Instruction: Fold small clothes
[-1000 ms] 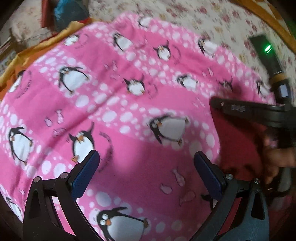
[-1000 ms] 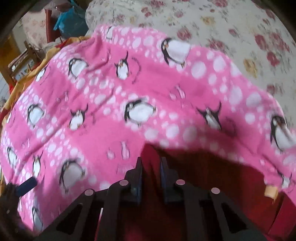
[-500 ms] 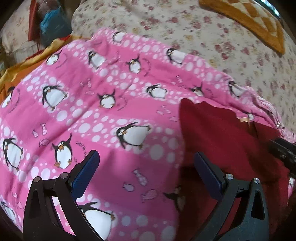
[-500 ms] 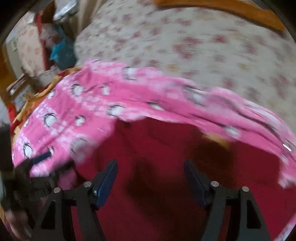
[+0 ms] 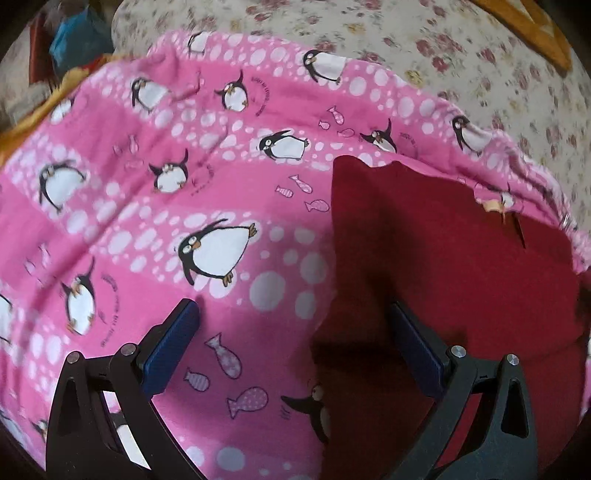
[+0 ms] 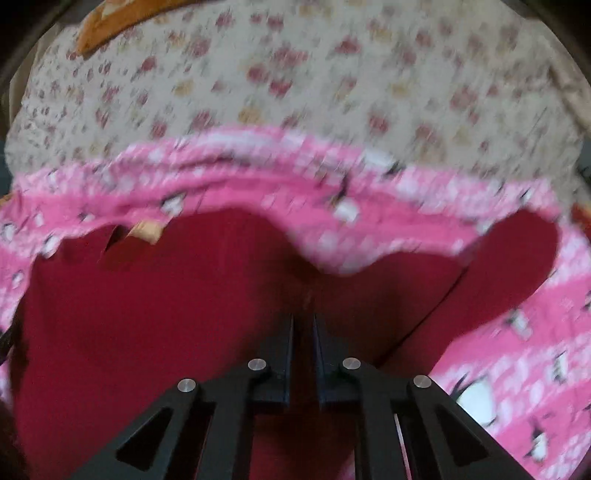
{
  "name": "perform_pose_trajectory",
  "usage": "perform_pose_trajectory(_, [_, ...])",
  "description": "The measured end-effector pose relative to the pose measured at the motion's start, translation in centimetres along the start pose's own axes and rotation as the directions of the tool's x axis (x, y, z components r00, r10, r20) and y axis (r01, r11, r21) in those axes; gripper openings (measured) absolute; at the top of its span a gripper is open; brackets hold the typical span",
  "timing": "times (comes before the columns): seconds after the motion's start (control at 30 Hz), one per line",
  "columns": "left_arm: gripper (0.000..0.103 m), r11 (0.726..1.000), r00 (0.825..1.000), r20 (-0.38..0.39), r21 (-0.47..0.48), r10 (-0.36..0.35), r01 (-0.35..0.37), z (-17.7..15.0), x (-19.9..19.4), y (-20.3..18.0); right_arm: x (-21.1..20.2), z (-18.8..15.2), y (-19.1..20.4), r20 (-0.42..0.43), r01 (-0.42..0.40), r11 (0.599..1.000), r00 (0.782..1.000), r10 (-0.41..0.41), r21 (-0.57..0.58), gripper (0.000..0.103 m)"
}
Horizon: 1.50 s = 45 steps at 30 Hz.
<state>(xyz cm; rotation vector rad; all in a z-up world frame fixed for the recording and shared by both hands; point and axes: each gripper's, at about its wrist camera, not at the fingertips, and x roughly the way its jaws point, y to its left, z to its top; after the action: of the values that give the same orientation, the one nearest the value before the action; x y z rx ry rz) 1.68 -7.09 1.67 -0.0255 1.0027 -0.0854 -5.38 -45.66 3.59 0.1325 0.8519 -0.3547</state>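
Left gripper (image 5: 293, 308) spread wide; right gripper (image 6: 303, 321) apparently pinching soft red garment (image 6: 155, 306).

Left gripper (image 5: 295, 328): jaws spread wide, nothing between the blue pads (image 5: 170, 350). It hangs over a pink penguin-print blanket (image 5: 184, 206). A dark red garment (image 5: 443, 258) lies flat on the blanket's right part; the right finger is over its left edge. A flowered bedsheet (image 5: 443, 55) lies beyond the blanket. An orange cloth (image 5: 524, 26) shows at top right.
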Motion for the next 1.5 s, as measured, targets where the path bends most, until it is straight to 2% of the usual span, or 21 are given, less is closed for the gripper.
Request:
perform_pose_trajectory(0.1, [0.102, 1.000, 1.000, 0.004, 0.008, 0.011, -0.011, -0.1, 0.0, -0.3, 1.5, -0.3, -1.3, -0.067, -0.006, 0.998, 0.998, 0.010, 0.062, 0.009])
perform_pose_trajectory(0.23, [0.102, 0.998, 0.998, 0.035, 0.044, 0.048, -0.050, -0.4, -0.7, -1.0, -1.1, -1.5, -3.0, -0.019, -0.110, 0.987, 0.993, 0.113, 0.117, 0.009])
perform_pose_trajectory(0.47, [0.102, 0.995, 0.996, 0.066, 0.074, 0.063, -0.068, -0.6, -1.8, -1.6, -4.0, -3.4, -1.6, 0.030, -0.274, 0.959, 0.962, 0.272, 0.076, 0.010])
perform_pose_trajectory(0.53, [0.102, 0.994, 0.996, 0.063, 0.083, 0.069, -0.074, -0.7, -1.7, -1.8, -3.5, -3.7, -0.7, 0.028, -0.280, 0.958, 0.960, 0.279, 0.054, 0.010])
perform_pose_trajectory(0.63, [0.102, 0.994, 0.996, 0.057, 0.082, 0.073, -0.078, -0.8, -1.5, -1.8, -1.4, -4.4, 0.2, -0.035, -0.295, 0.954, 0.954, 0.297, 0.048, 0.011])
perform_pose_trajectory(0.7, [0.102, 0.994, 0.996, 0.054, 0.080, 0.074, -0.078, -0.7, -1.3, -1.8, -1.1, -4.8, 0.0, -0.025, -0.311, 0.948, 0.949, 0.313, 0.060, 0.011])
perform_pose_trajectory(0.73, [0.102, 0.994, 0.996, 0.054, 0.080, 0.075, -0.079, -0.7, -1.3, -1.8, -1.1, -4.6, -0.1, -0.023, -0.321, 0.945, 0.946, 0.323, 0.061, 0.012])
perform_pose_trajectory(0.8, [0.102, 0.993, 0.995, 0.055, 0.082, 0.079, -0.083, -0.7, -1.3, -1.9, -1.7, -4.5, -0.4, -0.004, -0.339, 0.939, 0.940, 0.340, 0.060, 0.024])
perform_pose_trajectory(0.83, [0.102, 0.993, 0.995, 0.056, 0.084, 0.080, -0.085, -0.7, -1.3, -2.0, -2.0, -4.5, -0.6, 0.015, -0.342, 0.938, 0.940, 0.342, 0.063, 0.038])
perform_pose_trajectory(0.87, [0.102, 0.993, 0.995, 0.056, 0.084, 0.079, -0.084, -0.7, -1.3, -1.9, -2.2, -4.6, -0.7, 0.033, -0.346, 0.936, 0.938, 0.344, 0.067, 0.044])
perform_pose_trajectory(1.0, [0.102, 0.996, 0.997, 0.044, 0.069, 0.062, -0.065, -0.2, -1.6, -1.2, -3.0, -4.6, 0.0, 0.036, -0.359, 0.932, 0.933, 0.358, 0.045, 0.044])
perform_pose_trajectory(1.07, [0.102, 0.997, 0.997, 0.055, 0.039, 0.061, -0.063, 0.3, -2.3, -0.1, -3.7, -4.9, 0.8, 0.033, -0.412, 0.911, 0.911, 0.411, 0.027, 0.044])
perform_pose_trajectory(1.1, [0.102, 0.997, 0.995, 0.064, 0.023, 0.076, -0.078, 0.5, -2.7, 0.6, -4.1, -5.1, 1.4, 0.027, -0.458, 0.889, 0.889, 0.457, 0.021, 0.044])
perform_pose_trajectory(1.13, [0.102, 0.994, 0.991, 0.078, 0.006, 0.105, -0.106, 0.8, -3.1, 1.3, -4.5, -5.4, 2.4, 0.018, -0.513, 0.858, 0.858, 0.513, 0.017, 0.044])
perform_pose_trajectory(1.17, [0.102, 0.989, 0.985, 0.095, -0.017, 0.146, -0.145, 1.0, -3.6, 2.3, -4.6, -5.5, 3.3, 0.008, -0.544, 0.839, 0.839, 0.544, 0.011, 0.045])
perform_pose_trajectory(1.23, [0.102, 0.980, 0.977, 0.099, -0.074, 0.189, -0.182, 1.4, -4.1, 4.3, -4.9, -5.9, 6.7, -0.042, -0.631, 0.775, 0.776, 0.629, -0.030, 0.045])
perform_pose_trajectory(1.3, [0.102, 0.976, 0.980, 0.085, -0.137, 0.180, -0.168, 1.5, -4.2, 6.1, -4.8, -6.6, 10.9, -0.108, -0.700, 0.710, 0.714, 0.692, -0.079, 0.046])
perform_pose_trajectory(1.37, [0.102, 0.973, 0.985, 0.070, -0.179, 0.158, -0.143, 1.6, -4.3, 7.3, -4.1, -7.3, 16.2, -0.178, -0.741, 0.660, 0.671, 0.720, -0.123, 0.046])
perform_pose_trajectory(1.4, [0.102, 0.973, 0.986, 0.069, -0.189, 0.151, -0.136, 1.6, -4.4, 7.6, -3.6, -7.7, 18.3, -0.201, -0.745, 0.651, 0.666, 0.718, -0.144, 0.046])
perform_pose_trajectory(1.43, [0.102, 0.972, 0.986, 0.072, -0.192, 0.152, -0.135, 1.7, -4.5, 7.9, -3.1, -7.9, 20.8, -0.215, -0.731, 0.657, 0.682, 0.699, -0.182, 0.050])
perform_pose_trajectory(1.5, [0.102, 0.972, 0.984, 0.080, -0.187, 0.162, -0.145, 1.9, -4.8, 8.1, -3.5, -7.9, 24.3, -0.153, -0.666, 0.698, 0.743, 0.652, -0.261, 0.063])
